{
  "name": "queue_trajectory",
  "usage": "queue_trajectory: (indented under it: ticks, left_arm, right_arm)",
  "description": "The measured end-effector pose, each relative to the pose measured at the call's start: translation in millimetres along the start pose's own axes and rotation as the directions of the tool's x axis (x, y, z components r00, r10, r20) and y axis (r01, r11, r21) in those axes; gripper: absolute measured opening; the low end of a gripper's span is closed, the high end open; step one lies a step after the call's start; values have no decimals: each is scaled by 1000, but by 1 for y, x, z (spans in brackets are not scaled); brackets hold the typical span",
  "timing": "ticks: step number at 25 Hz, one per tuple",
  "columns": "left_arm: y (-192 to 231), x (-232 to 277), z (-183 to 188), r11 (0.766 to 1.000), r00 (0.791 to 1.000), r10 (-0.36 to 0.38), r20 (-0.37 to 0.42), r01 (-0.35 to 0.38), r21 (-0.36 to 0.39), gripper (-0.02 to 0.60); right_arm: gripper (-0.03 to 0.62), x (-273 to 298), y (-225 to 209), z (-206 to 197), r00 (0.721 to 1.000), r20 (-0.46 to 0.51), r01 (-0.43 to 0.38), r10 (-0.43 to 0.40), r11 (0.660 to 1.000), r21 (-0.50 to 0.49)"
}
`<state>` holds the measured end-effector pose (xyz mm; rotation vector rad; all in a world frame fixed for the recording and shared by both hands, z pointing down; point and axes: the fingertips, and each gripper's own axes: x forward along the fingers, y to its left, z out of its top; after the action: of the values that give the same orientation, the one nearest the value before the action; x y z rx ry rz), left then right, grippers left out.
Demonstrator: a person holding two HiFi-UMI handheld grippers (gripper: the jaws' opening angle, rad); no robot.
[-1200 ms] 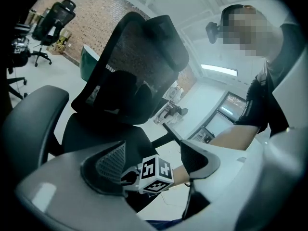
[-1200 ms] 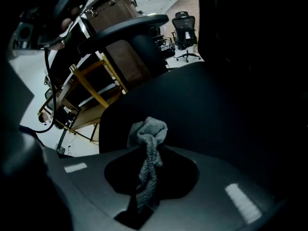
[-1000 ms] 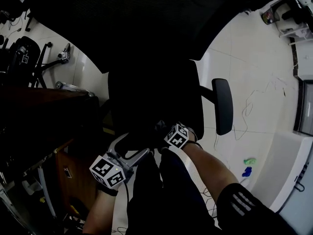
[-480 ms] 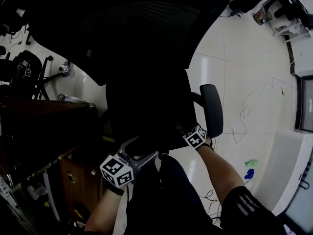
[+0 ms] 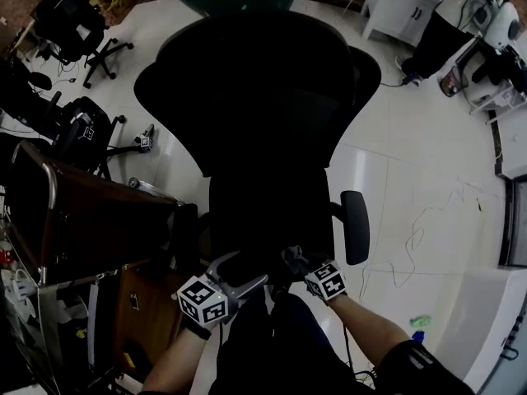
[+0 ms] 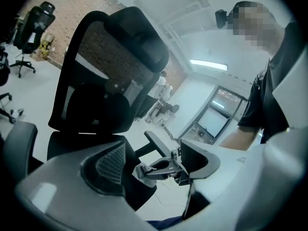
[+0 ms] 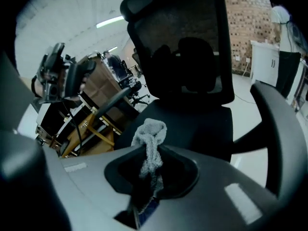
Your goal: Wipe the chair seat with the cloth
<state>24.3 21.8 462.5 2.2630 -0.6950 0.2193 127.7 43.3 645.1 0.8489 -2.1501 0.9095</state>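
Note:
The black office chair's seat lies just ahead of both grippers, under its tall mesh backrest. My right gripper is at the seat's front edge, shut on a bunched grey cloth. The cloth sticks out from between the jaws toward the seat. My left gripper hovers beside it at the front left corner, jaws wide apart and holding nothing. In the left gripper view the right gripper and the cloth show between its jaws.
The chair's right armrest stands just right of my right gripper. A wooden desk crowds the left side. More black chairs stand at back left and a white cabinet at back right. Cables trail across the white floor.
The view has pulled back, so the whole chair shows. My right gripper has drawn back from beside the armrest to the seat's front edge, still holding the cloth. The left gripper stays open.

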Motion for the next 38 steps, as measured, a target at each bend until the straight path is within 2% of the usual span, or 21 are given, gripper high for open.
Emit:
queue_trajectory:
  ticks: [4,7,10,13,18,22,30,34,38]
  left_arm:
    - [-35,-37,19,1000,999,14,41,-15,23,383]
    - [-60,-63,36,999,997,11,72,-14,43,383]
    - [-83,-94,45,998,995,5,99,-11,59,383]
    - [-97,-127,36,998,993,-5,116,-3,68,383]
    - [-130,-176,14,992,990,-62,130,46,116,383]
    - [-154,-228,-9,985,986,-89,139,66,158,383]
    - [-218,-298,-63,972,979,-161,122,137,190,383]
    - [-253,-338,-74,966,977,-182,114,156,207,383]
    - [-271,-343,-74,961,974,-186,128,154,229,382]
  right_arm:
    - [52,-50,58,36,995,71,-59,65,995,-79]
    - [52,-85,83,64,990,121,-61,73,993,-105]
    - [52,-119,104,84,983,178,-40,51,997,-61]
    - [52,-143,132,92,971,240,-16,22,1000,-24]
    - [52,-190,181,96,931,363,53,-45,999,-11]
    - [52,-221,233,86,891,446,77,-85,996,36]
    - [52,-287,324,35,839,523,124,-151,988,88]
    - [51,-329,378,9,831,531,152,-164,986,66]
    - [49,-354,387,-4,817,554,150,-161,987,64]
